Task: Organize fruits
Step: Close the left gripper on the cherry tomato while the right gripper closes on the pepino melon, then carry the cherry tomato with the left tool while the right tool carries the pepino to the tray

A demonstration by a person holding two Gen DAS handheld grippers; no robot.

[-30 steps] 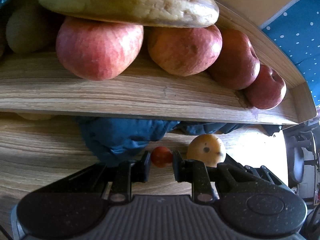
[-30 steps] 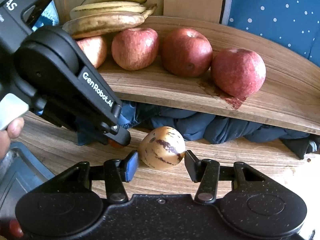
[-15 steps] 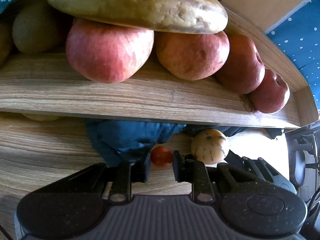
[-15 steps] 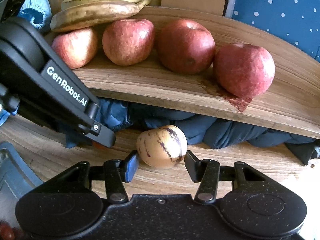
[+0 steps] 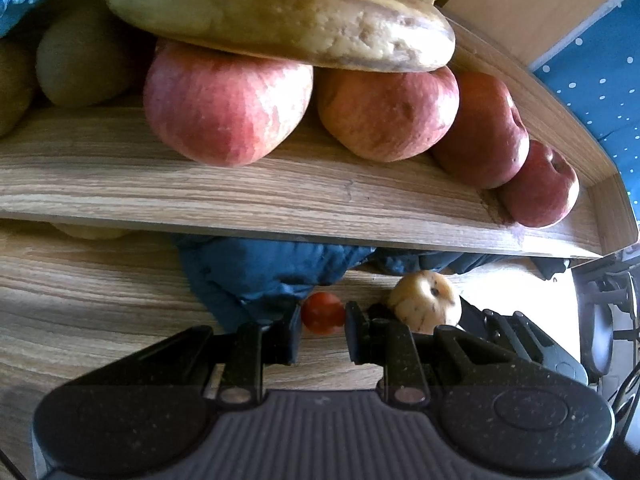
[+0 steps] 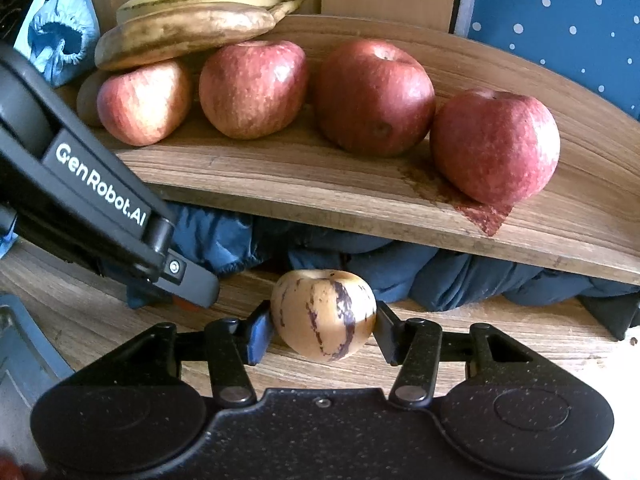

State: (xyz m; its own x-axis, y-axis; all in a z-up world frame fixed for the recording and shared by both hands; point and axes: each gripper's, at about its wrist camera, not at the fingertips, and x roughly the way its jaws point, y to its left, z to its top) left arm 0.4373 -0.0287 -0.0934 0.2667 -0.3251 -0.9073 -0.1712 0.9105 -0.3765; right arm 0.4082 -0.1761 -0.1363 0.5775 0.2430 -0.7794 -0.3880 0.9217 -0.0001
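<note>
Fruits: four red apples (image 6: 372, 96) in a row on wooden tray (image 6: 320, 184), running from 9 o'clock to 3 o'clock in right wrist view; bananas (image 6: 188, 28) stacked at 11 o'clock, lowest one resting on top of the two apples at the 9 o'clock end.
Kiwi: brownish-green fruit (image 5: 84, 64) at 10 o'clock in left wrist view, on the tray beside the first apple.
Striped yellow fruit: pepino-like, cream skin with purple streaks (image 6: 324, 314); low in right wrist view, at about 6 o'clock, in front of the tray's front edge, over the wooden tabletop (image 6: 520, 332).
Right gripper: (image 6: 324, 332) clamped on the striped yellow fruit, one pad at 9 o'clock and one at 3 o'clock of the fruit, both touching skin.
Cherry tomato: small, red (image 5: 323, 312); just below centre in left wrist view, over the tabletop, near the blue cloth (image 5: 256, 268).
Left gripper: (image 5: 322, 334) pinched on the cherry tomato, fingers nearly together, tomato at their tips.
Relation of grippers: left gripper's body crosses right wrist view from 9 o'clock toward centre; tips just beside the striped fruit, at its 9 o'clock.
Blue cloth: bunched under the tray's front edge.
Background: blue dotted fabric (image 6: 560, 20) at 1 o'clock behind the tray.
</note>
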